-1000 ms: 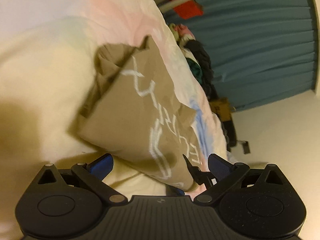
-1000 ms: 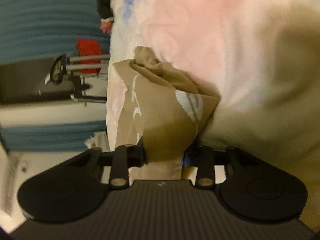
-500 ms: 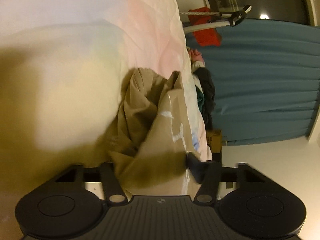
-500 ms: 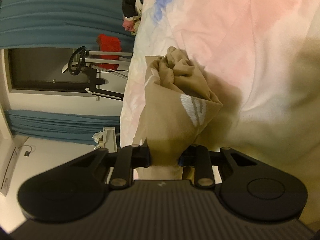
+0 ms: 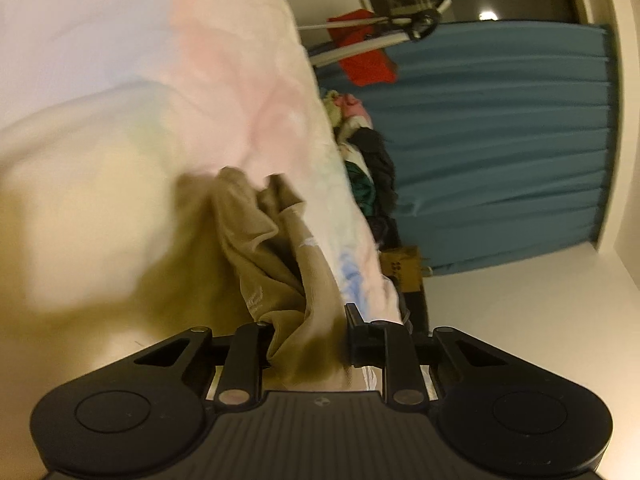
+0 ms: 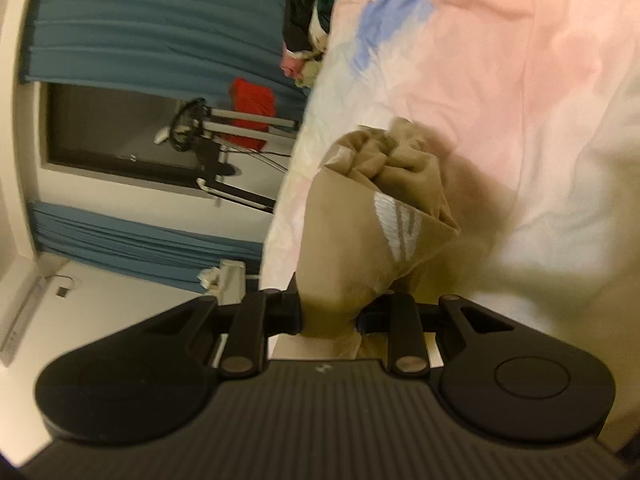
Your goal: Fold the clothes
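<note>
Your left gripper [image 5: 308,344] is closing on crumpled tan garment [image 5: 280,264]. Your right gripper [image 6: 328,312] pinches its soft, white-printed folds [image 6: 360,240].

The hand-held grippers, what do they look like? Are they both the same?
Nearly twins. The left hand-held gripper and the right hand-held gripper are matte black, with a ribbed base plate bearing a tiny emblem, a round disc on each side, triangular cut-outs, and linkage bars with silvery pins. No cables, hands or sleeves show.

Dim, warm yellowish indoor light, with a small ceiling lamp [image 5: 489,15] glaring top right. Both fisheye views bend at the edges. Motion blur softens the bedsheet [image 6: 520,60], and a dark shadow falls beside the tan garment [image 5: 280,272].
</note>
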`<state>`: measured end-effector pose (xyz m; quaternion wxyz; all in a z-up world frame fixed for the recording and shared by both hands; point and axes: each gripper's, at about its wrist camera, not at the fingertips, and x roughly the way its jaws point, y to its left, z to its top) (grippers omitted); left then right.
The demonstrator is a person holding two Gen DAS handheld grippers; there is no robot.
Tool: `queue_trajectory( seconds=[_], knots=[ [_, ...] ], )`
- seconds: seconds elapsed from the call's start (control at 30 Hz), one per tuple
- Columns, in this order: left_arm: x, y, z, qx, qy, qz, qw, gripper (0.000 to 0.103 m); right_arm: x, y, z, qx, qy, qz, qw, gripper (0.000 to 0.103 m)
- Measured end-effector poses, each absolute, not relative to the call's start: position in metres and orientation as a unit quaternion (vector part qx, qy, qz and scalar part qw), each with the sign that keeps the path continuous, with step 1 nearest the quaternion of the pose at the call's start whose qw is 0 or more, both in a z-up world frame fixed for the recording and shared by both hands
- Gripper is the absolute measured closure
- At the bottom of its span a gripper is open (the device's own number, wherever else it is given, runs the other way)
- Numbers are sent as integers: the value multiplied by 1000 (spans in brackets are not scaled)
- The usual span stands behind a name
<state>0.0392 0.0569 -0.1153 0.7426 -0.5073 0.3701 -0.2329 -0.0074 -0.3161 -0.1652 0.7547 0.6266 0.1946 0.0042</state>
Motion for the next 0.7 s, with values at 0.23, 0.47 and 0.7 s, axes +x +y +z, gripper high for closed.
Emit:
queue_trajectory(
  seconds=[0.23,0.47,0.7],
  knots=[
    [65,10,-45,-472,393,-270,742,80,-27,-353,-125,665,163,-7,729,76],
    [135,-117,17,-407,422,-297,753,80,-9,-434,-82,656,129,-49,743,76],
    [217,-273,33,-425,424,-331,728,80,59,-554,-33,563,100,-92,815,76]
  ],
)
